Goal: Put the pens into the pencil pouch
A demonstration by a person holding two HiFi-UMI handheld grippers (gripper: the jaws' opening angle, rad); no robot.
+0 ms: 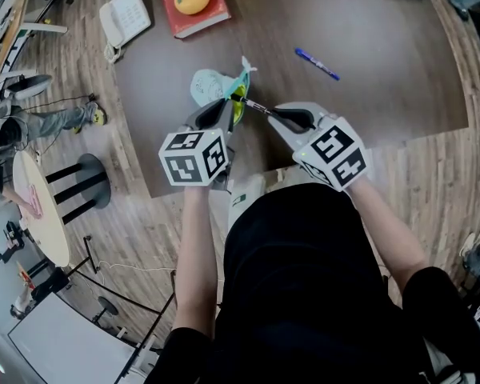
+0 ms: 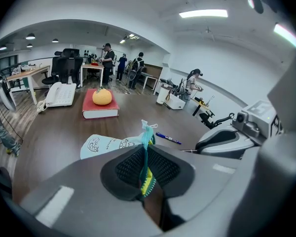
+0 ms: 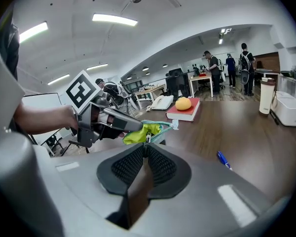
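Left claw tight on pencil pouch

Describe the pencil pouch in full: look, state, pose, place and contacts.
The pencil pouch is a soft, pale blue fabric case printed with small cartoon drawings. It has a teal zip and a yellow-green lining, and the zip is open. Its far end lies on the dark brown table. Its near end is lifted, the zip edge pinched between the fingers of the left gripper. The right gripper holds a black pen with its tip at the open mouth.
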